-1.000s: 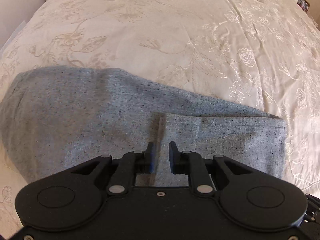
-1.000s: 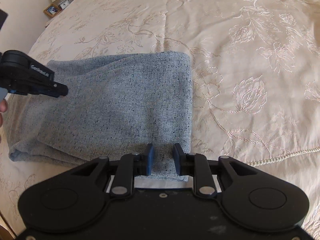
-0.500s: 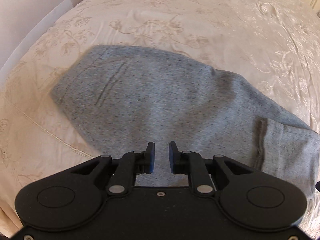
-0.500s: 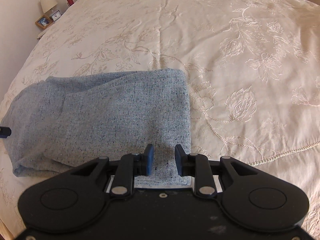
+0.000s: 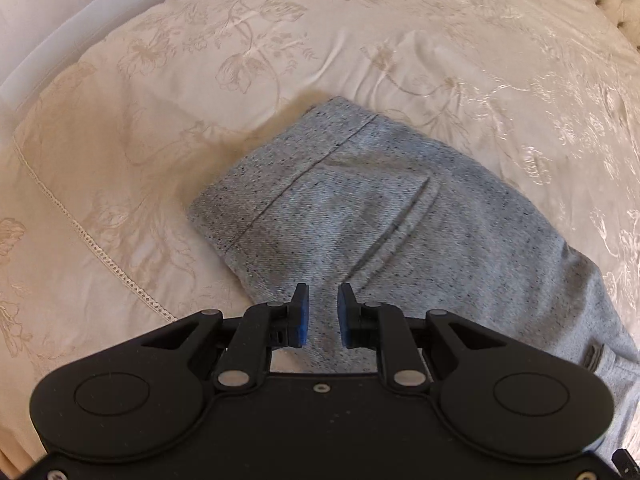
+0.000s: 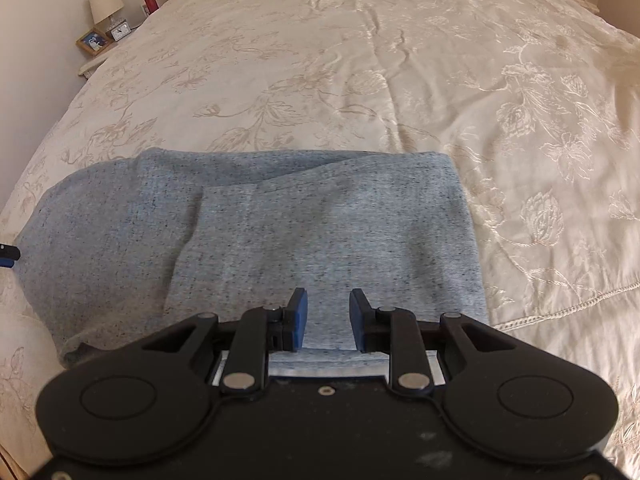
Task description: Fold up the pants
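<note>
Grey speckled pants lie folded on a cream bedspread. In the left wrist view the waistband end with its stitched seam points up and left. My left gripper hovers over the near edge of that end, jaws slightly apart, nothing between the pads. In the right wrist view the pants show a folded-over top layer with a straight right edge. My right gripper hangs above that layer's near edge, open, with only cloth showing beyond the gap. A tip of the left gripper peeks in at the left border.
The floral bedspread spreads far beyond the pants. Its lace trim marks the bed's edge at the left. A bedside table with lamp, clock and photo frame stands at the far left by the wall. A tufted headboard shows at the top right.
The left gripper has swept along the pants from the folded leg end to the waistband end. The right gripper has risen and backed off, and the left gripper has almost left its view.
</note>
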`<state>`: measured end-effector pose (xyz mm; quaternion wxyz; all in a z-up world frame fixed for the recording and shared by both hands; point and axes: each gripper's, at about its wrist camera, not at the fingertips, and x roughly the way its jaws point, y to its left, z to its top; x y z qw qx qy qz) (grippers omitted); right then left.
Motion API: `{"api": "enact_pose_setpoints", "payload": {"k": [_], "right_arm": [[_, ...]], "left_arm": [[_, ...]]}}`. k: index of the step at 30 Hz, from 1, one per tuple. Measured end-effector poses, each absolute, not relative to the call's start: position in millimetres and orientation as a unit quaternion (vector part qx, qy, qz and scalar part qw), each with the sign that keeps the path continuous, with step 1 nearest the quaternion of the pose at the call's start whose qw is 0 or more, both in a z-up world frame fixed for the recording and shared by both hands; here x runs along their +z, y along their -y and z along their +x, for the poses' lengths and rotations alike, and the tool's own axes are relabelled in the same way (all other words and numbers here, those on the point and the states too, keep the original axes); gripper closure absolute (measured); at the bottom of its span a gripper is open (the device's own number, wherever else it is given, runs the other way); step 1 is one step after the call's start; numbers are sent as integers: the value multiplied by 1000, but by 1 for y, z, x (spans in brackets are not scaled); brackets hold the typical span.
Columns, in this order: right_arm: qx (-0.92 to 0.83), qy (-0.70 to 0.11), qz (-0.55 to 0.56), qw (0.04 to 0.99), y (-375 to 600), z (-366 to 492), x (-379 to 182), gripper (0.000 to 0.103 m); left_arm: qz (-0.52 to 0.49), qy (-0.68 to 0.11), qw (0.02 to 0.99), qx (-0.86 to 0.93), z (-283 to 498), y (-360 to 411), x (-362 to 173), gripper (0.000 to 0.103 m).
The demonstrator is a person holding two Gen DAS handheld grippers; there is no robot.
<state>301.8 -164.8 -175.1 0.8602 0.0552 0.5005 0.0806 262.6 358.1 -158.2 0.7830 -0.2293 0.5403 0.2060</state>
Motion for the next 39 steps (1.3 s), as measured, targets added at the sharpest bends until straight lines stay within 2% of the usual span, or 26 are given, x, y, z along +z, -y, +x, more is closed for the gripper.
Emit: {"api": "enact_pose_setpoints", "payload": {"k": [6,13,19,22,27,31,35,39], "right_arm": [[87,-497,46,862,122,302,-169,77],[86,-504,36,859,92,302,-166,77],[93,-508,24,856,75,305,-164,77],[98,-510,19,855,68,309,-163,77],[111,-512,10,852,57,313,-164,77],[117,-510,9,852,51,315,-163,77],[118,-509,8,853,50,314,-161,77],[116,-511,8,851,52,312,-160,77]], "left_arm": [[-286,-558,756,187,265,-387,-204,72],[-313,-538,767,158,249,-395,-208,69],[-246,-527,786,209,228,-391,-191,67],[-249,-509,793,223,222,-399,-191,55],[-312,-487,794,185,233,-416,-204,52],[-339,-476,792,179,242,-419,-220,37],[-361,-447,799,180,238,-418,-224,28],[-351,-435,809,182,248,-410,-227,9]]}}
